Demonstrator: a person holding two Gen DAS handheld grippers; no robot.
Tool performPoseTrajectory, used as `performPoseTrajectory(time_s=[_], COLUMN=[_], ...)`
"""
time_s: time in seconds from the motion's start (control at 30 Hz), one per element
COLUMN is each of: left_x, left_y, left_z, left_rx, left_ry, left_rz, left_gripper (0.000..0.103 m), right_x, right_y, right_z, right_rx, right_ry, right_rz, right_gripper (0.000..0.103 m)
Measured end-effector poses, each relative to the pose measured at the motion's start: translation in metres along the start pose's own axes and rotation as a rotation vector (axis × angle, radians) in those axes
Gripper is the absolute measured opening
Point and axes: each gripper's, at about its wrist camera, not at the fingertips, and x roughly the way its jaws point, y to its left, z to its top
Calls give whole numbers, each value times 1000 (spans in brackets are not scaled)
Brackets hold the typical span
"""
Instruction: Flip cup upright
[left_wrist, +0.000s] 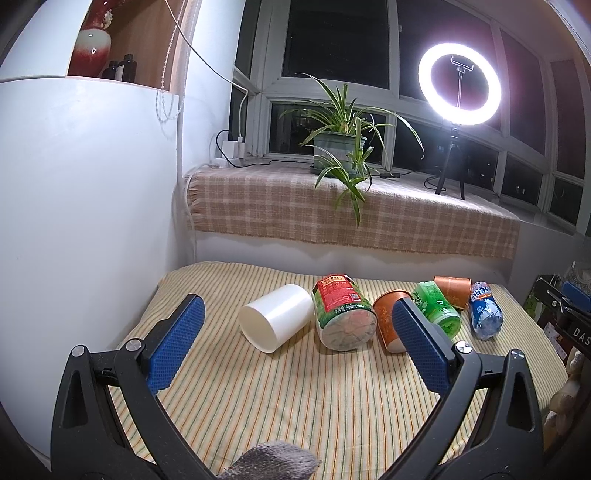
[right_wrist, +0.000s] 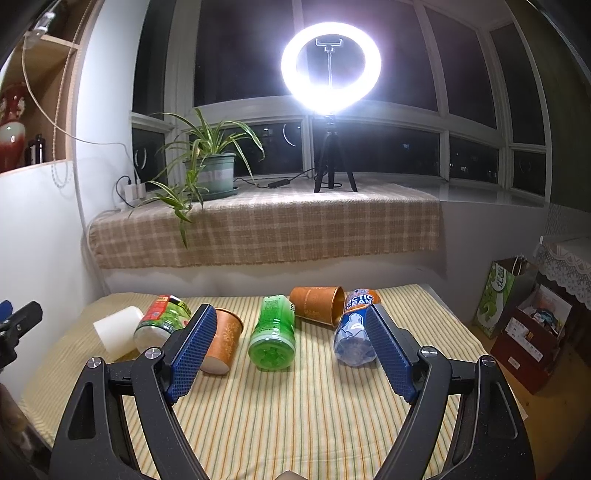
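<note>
Three cups lie on their sides on the striped cloth of the table (left_wrist: 295, 406). The white cup (left_wrist: 275, 321) (right_wrist: 116, 332) is at the left, one round end turned toward me. An orange cup (left_wrist: 386, 321) (right_wrist: 223, 341) lies mid-row with its base toward me. A second orange cup (left_wrist: 452, 290) (right_wrist: 317, 304) lies farther back, mouth to the right. My left gripper (left_wrist: 299, 343) hovers open in front of the white cup, holding nothing. My right gripper (right_wrist: 291, 350) is open and empty before the middle of the row.
Three bottles lie among the cups: a red-labelled green one (left_wrist: 343, 317), a smaller green one (right_wrist: 273, 334) and a blue one (right_wrist: 354, 332). Behind are a checked sill cloth, a potted plant (right_wrist: 210, 173) and a ring light (right_wrist: 330, 66). Bags and a box (right_wrist: 528, 332) stand at the right.
</note>
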Motion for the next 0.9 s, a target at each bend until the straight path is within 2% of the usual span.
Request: performPoseTrajectory(time_s=[0.9], left_x=[3], left_y=[5], left_z=[-3], left_rx=[-9], left_ry=[17], left_rz=[-4], left_gripper=[103], right_x=[2], right_y=[3], right_z=[-1], right_rx=[-8], right_ry=[24], right_rz=[6], right_gripper=[83])
